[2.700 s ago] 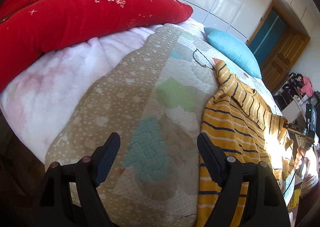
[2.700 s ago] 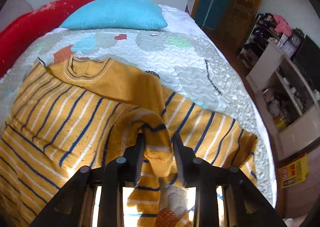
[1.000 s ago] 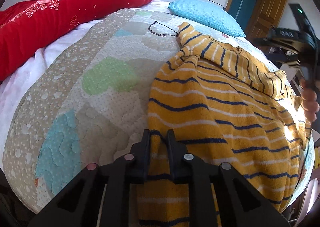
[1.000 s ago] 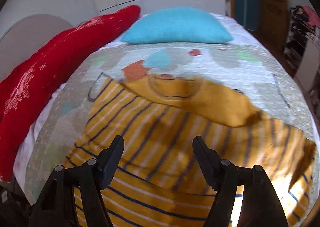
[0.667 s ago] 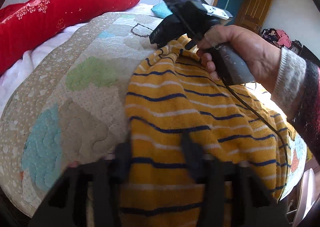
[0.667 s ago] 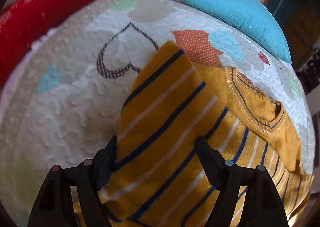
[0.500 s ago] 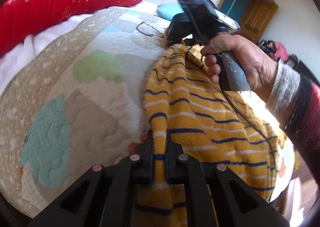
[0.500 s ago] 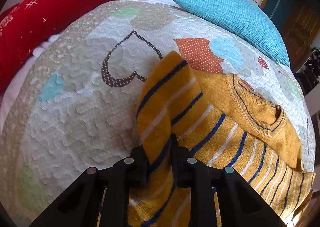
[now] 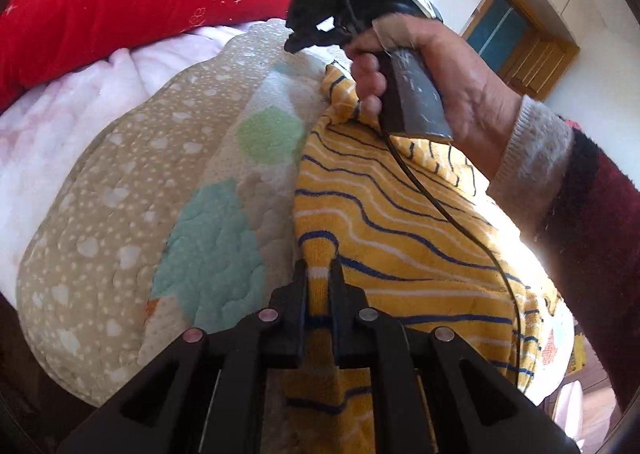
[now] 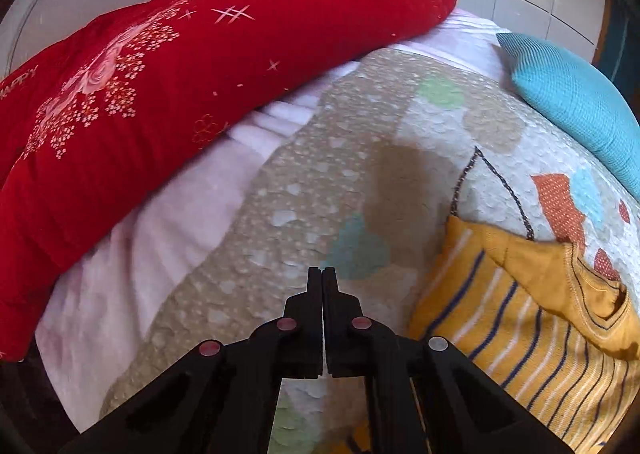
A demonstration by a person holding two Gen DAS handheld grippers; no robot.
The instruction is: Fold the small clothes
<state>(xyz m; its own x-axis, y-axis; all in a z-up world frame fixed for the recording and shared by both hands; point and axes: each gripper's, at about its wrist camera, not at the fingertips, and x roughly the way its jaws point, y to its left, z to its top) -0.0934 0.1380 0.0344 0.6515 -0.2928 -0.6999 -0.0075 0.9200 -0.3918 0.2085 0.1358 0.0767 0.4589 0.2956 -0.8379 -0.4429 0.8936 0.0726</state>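
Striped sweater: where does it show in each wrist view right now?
Left wrist: striped sweater fills centre-right, its edge pinched in the left hand-held gripper.
Right wrist: lower right corner, neckline up.
Shared landmark: red pillow, upper left in both.

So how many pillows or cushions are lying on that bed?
2. A long red cushion runs along the bed's far left side, and a blue pillow sits at the upper right, beyond the striped sweater. Others may be out of view.
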